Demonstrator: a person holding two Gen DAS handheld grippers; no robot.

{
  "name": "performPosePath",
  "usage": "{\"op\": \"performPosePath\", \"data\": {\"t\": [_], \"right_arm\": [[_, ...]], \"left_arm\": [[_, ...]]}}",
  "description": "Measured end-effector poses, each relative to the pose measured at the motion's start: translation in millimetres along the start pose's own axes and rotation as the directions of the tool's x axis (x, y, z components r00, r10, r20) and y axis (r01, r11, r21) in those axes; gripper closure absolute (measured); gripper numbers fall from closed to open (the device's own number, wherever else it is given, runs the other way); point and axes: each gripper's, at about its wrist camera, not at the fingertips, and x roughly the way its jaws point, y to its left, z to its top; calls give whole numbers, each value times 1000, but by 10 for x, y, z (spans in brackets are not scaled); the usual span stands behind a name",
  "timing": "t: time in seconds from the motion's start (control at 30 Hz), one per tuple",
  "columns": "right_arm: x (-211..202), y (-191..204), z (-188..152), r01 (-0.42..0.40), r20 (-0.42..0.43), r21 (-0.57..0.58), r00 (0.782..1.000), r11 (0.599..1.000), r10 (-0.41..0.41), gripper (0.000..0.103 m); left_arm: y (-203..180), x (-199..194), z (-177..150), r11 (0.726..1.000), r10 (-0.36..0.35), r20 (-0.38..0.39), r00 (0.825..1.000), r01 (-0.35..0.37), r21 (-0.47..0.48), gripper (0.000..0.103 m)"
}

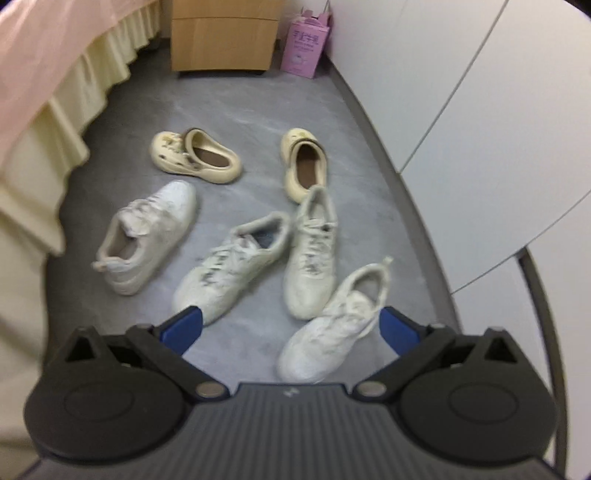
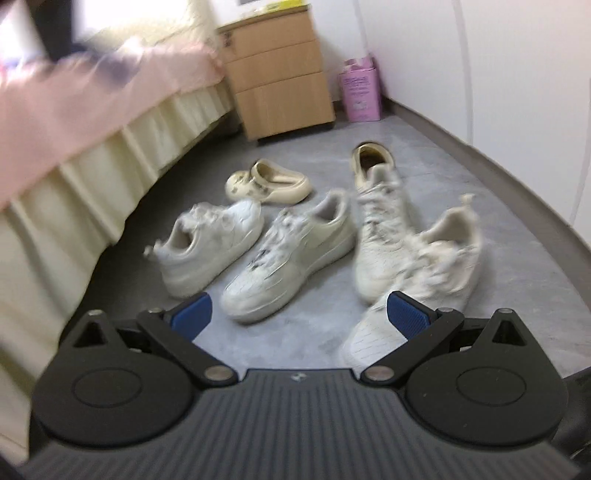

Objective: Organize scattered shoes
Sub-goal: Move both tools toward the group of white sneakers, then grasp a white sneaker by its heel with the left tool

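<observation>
**Six shoes scattered on the grey floor, both grippers above them empty**

The left gripper (image 1: 291, 325) and the right gripper (image 2: 299, 314) both hang above the floor (image 1: 240, 110) with their blue fingers spread wide apart, holding nothing.

From the left wrist view, a cream clog (image 1: 195, 157) lies at 11 o'clock and its mate (image 1: 304, 164) at 12 o'clock. Nearer, a white sneaker (image 1: 147, 236) sits at 10 o'clock, a second sneaker (image 1: 232, 266) near the middle, a third sneaker (image 1: 312, 254) just right of it with its heel touching the far clog, and a fourth sneaker (image 1: 332, 321) at 5 o'clock.

A bed skirt (image 1: 55, 147) runs along 9 o'clock. A wooden cabinet (image 1: 223, 35) and a pink box (image 1: 304, 46) stand at 12 o'clock.
</observation>
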Motion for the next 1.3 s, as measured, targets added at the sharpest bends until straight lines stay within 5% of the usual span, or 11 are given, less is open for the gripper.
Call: {"op": "performPosePath", "data": {"t": [0.17,0.33,0.43,0.63,0.97,1.13,1.3], "right_arm": [[-507,-504,641,136,22,29,990,990,-137,0],[-1079,-708,1313,199,-36,281,980,939,-197,0],[-1368,-575,1585,240,-98,259,970,936,-222,0],[-1918,-331,1838,209,-40,279,978,937,-206,0],[-2223,-374,1629,77,-28,424,997,902,-72,0],[-2335,-383,1810,10,77,430,996,903,-48,0],[-2370,-339,1836,-9,65,421,998,907,-20,0]], "left_arm": [[589,-399,-172,983,0,24,1000,5,-183,0],[817,-591,-347,985,-19,-4,1000,18,-174,0],[803,-672,-401,985,-41,-15,999,38,-166,0],[416,-716,-521,997,-75,4,997,75,-25,0],[-193,-532,-859,972,-40,62,997,25,235,0],[-358,-502,-913,965,-24,-16,1000,27,260,1],[-640,-327,-871,903,18,63,998,-43,428,0]]}}
